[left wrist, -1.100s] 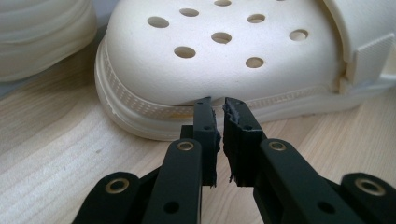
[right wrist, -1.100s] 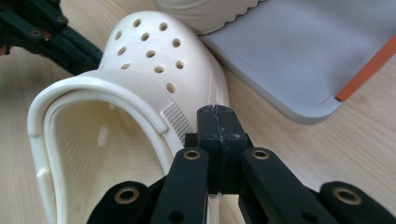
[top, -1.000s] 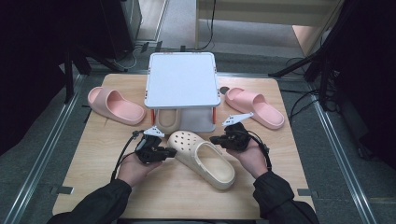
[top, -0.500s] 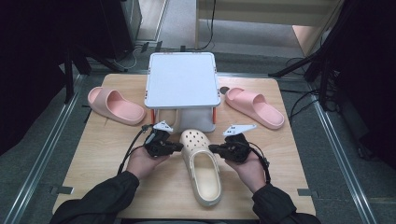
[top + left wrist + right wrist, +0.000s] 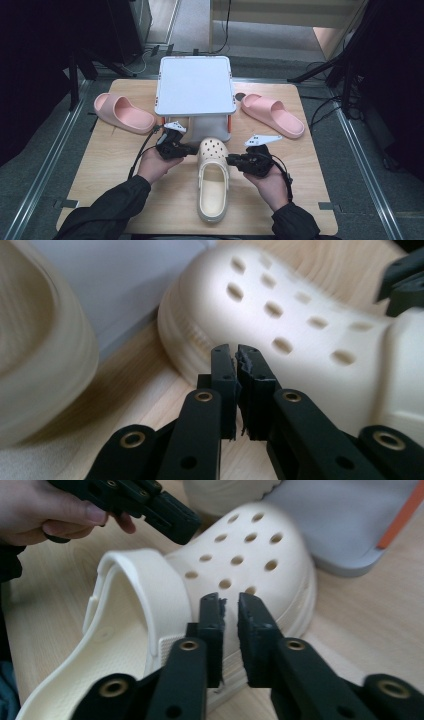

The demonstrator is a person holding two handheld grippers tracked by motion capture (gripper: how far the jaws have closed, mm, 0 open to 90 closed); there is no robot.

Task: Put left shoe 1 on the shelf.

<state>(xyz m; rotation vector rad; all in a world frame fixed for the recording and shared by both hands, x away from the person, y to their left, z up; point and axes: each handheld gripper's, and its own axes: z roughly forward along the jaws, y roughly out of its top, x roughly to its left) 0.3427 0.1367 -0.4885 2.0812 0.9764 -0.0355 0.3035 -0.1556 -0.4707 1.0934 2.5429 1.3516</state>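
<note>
Pale wooden tabletop (image 5: 105, 170) carries everything, with dark floor and cables around it. No brand, label or writing can be read on any item. At the middle of the near half lies a cream perforated clog (image 5: 213, 182), toe toward the white stand (image 5: 195, 92) and heel toward the person. The left gripper (image 5: 188, 148) sits just beside the clog's toe on its left; its jaws are pressed almost together with nothing between them, their tips close to the sole edge in the left gripper view (image 5: 235, 351). The right gripper (image 5: 231, 160) is at the clog's right side near the strap hinge; its jaws stand a narrow gap apart, having just been opening, and pinch nothing, the clog's side wall showing behind the gap in the right gripper view (image 5: 227, 600). A second cream clog (image 5: 225, 492) rests under the stand, so two cream clogs. Two pink slides lie well apart, one (image 5: 123, 112) left of the stand, one (image 5: 272, 115) right. Two hands, two grippers, one stand.
</note>
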